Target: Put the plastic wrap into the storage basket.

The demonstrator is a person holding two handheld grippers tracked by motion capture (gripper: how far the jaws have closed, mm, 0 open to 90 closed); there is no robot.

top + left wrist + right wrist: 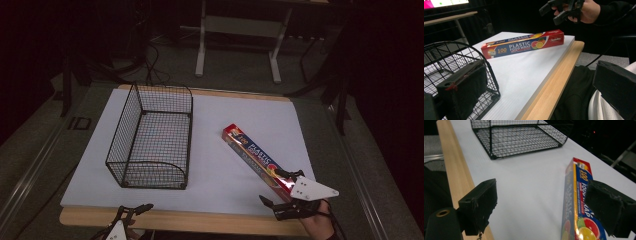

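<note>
A long red and blue plastic food wrap box (pixel 253 157) lies slantwise on the white board (pixel 220 150), right of the middle. My right gripper (pixel 281 187) is open at the box's near end, one jaw on each side of that end. In the right gripper view the box (pixel 576 202) runs along the inside of the right jaw, with the right gripper (pixel 544 207) wide open. A black wire basket (pixel 152 140) with nothing in it stands at the left. My left gripper (pixel 135 208) hovers open over the wooden front edge (pixel 200 220), near the basket's corner (pixel 461 62).
In the left gripper view, the left gripper (pixel 539 85) frames the box (pixel 524 43) and the other hand's gripper (pixel 564 10) beyond it. Behind the table stand a grey metal frame (pixel 240 30) and dark cables on the floor.
</note>
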